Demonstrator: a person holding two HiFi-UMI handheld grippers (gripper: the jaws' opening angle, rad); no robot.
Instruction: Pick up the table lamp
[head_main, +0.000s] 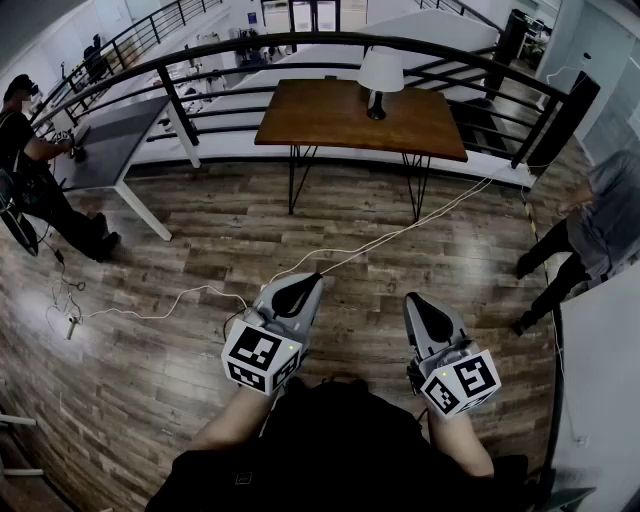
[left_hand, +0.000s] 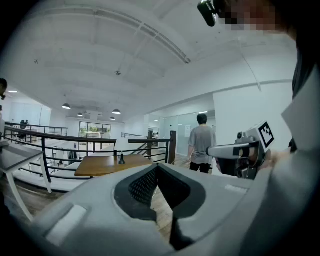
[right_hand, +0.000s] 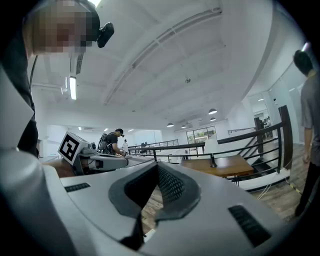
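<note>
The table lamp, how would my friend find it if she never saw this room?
Look to the curved black railing at the far side of the wood floor; a brown wooden table stands right in front of it. The table lamp is the only thing on that table, with a white shade on a dark stand.

A brown table (head_main: 320, 120) stands on plank floor (head_main: 200, 250) (black railing (head_main: 300, 40) behind).

White-shaded black lamp (head_main: 379, 78), brown table (head_main: 320, 118), grey-brown wood-grain floor (head_main: 200, 250)
</note>
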